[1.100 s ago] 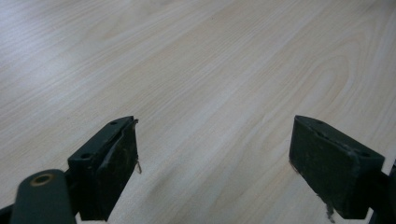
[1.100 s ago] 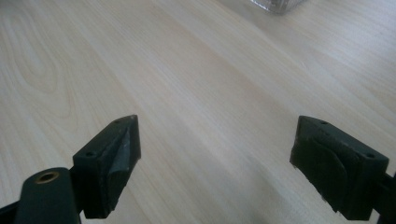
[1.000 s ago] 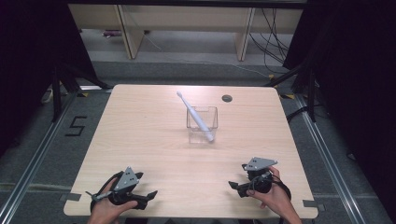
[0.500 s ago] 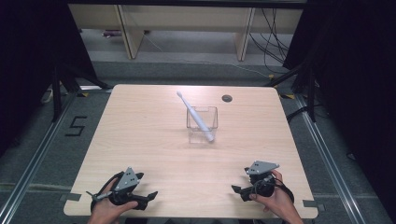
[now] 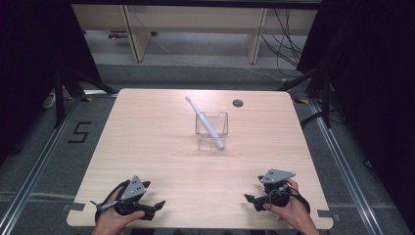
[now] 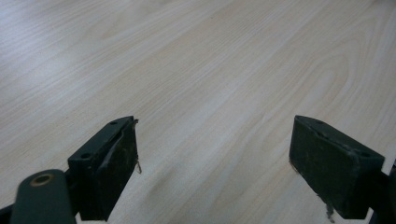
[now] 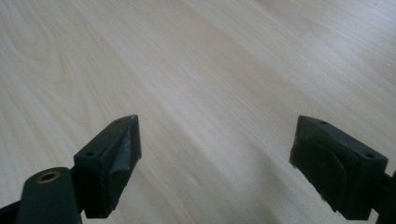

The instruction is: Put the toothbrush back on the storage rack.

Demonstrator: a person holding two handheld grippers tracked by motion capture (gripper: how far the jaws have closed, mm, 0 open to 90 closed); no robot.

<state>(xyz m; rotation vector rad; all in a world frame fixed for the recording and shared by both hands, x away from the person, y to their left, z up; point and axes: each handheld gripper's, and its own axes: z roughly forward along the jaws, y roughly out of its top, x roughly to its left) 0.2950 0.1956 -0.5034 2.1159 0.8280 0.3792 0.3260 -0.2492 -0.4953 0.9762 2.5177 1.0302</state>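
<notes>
A clear square cup stands upright at the middle of the wooden table. A white toothbrush leans in it, head up toward the far left. My left gripper rests low at the table's near left edge, held by a hand, jaws wide apart and empty. Over bare wood its own view shows the left gripper open. My right gripper sits near the front right edge in the other hand. It is the right gripper, open with nothing between its jaws.
A small dark round hole lies in the tabletop at the far right. Beyond the table are wooden shelf legs and cables on the grey floor. Black curtains flank both sides.
The right gripper has drawn back a little toward the table's near edge. The left gripper, cup and toothbrush have stayed put.
</notes>
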